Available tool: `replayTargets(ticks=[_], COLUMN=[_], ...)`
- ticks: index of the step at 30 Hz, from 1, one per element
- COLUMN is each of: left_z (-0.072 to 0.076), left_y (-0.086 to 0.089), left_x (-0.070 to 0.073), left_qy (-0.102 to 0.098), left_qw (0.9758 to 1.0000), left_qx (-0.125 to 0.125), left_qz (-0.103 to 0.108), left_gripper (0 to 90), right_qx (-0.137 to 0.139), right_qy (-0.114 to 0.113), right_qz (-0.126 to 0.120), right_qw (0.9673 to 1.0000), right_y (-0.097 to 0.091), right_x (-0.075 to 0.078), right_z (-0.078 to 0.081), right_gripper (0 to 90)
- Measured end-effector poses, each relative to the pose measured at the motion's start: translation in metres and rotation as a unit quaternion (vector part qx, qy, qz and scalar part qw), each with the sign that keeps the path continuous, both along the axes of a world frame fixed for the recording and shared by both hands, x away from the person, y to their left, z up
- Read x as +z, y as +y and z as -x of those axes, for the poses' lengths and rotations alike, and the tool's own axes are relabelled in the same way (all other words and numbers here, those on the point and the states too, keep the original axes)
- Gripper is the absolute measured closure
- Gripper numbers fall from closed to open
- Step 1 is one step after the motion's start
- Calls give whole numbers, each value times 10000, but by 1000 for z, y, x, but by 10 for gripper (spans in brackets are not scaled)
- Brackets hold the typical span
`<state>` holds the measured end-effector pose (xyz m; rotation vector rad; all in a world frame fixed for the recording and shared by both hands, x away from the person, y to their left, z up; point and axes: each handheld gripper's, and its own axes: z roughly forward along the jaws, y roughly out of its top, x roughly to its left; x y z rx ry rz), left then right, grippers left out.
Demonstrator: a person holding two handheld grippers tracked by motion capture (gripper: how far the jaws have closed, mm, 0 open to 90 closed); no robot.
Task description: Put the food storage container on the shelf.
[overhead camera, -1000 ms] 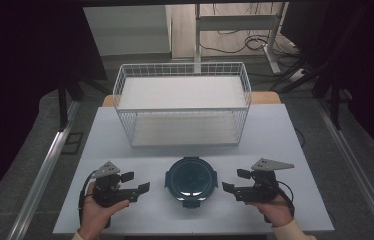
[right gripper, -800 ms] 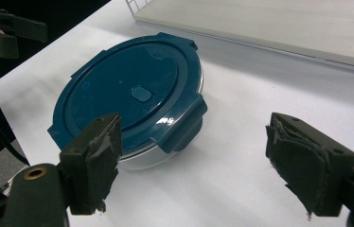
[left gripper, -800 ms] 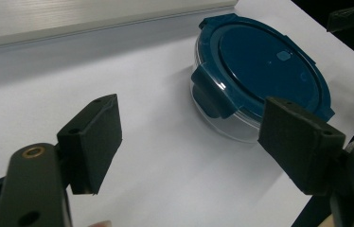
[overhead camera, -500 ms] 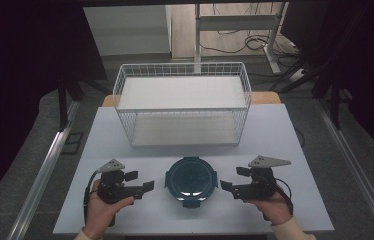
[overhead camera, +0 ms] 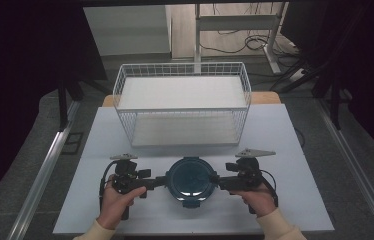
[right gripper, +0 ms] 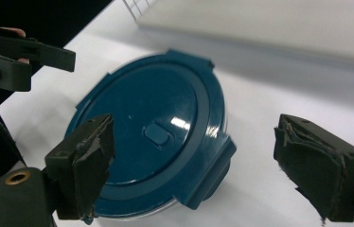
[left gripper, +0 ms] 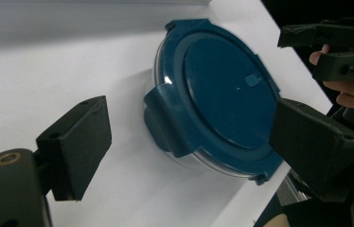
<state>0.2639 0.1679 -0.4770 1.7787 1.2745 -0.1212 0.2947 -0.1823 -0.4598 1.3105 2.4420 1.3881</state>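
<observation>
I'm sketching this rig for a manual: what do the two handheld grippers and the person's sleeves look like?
Both the left gripper and the right gripper are matte black, with two blocky rectangular jaws. A grey three-cornered plate sits on top of each, and a black cable loops from each body. A brass-coloured ring shows at the jaw base in the gripper views. The right gripper's pads look worn and frayed. The sleeves are pale cream.

The white desk (overhead camera: 285,150) carried two items. A white wire basket (overhead camera: 182,107) stood at its far edge. A round container with a blue lid (overhead camera: 190,177) rested near the front edge, well apart from the basket.
</observation>
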Motion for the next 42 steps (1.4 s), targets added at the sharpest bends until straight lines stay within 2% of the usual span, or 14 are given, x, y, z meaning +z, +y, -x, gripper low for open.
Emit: replayTargets(ticks=[4,7,16,18,23,25,26,31,33,34,35,36,38,42], left_z=[-2,-4,-8,-10,-12,-13,-14,-16,-17,-17,-17,-17,-17,-17], left_y=[2,2,-4,-8,-13,-17,-20,-23,-24,-25,-25,-26,-26,-28], left_x=[-5,-12,-18,-21,-25,-27,-31,-36,-38,-39,-39,-40,-40,-40], left_qy=[87,171,214,262,334,418,583,668,704,740,740,750,756,830], left_qw=[9999,9997,9995,9994,9990,9984,9963,9956,9951,9948,9948,9945,9942,9947], left_qx=[1,-20,-65,-82,-118,-186,-265,-261,-264,-276,-276,-302,-317,-196], left_qz=[92,155,204,217,268,326,575,595,643,635,635,671,690,570], left_gripper=[136,135,144,143,143,144,144,150,156,160,166,177,188,259], right_qx=[-66,-84,-150,-151,-181,-181,-164,-145,-140,-156,-156,-164,-137,-269], right_qy=[162,426,704,845,977,1020,1063,1149,1242,1358,1358,1454,1478,1598], right_qz=[-29,-156,-81,-175,-250,-266,-301,-400,-507,-587,-587,-658,-708,-758], right_qw=[9998,9989,9974,9962,9947,9943,9937,9925,9909,9889,9889,9871,9864,9839], right_y=[1,4,12,14,16,17,18,20,21,21,21,21,22,20], right_x=[-6,-13,-28,-33,-36,-38,-40,-42,-45,-48,-48,-49,-50,-49], right_z=[-3,-7,-10,-11,-12,-12,-12,-12,-12,-12,-12,-13,-13,-13], right_gripper=[130,125,110,106,103,103,105,119,127,131,131,150,168,217])
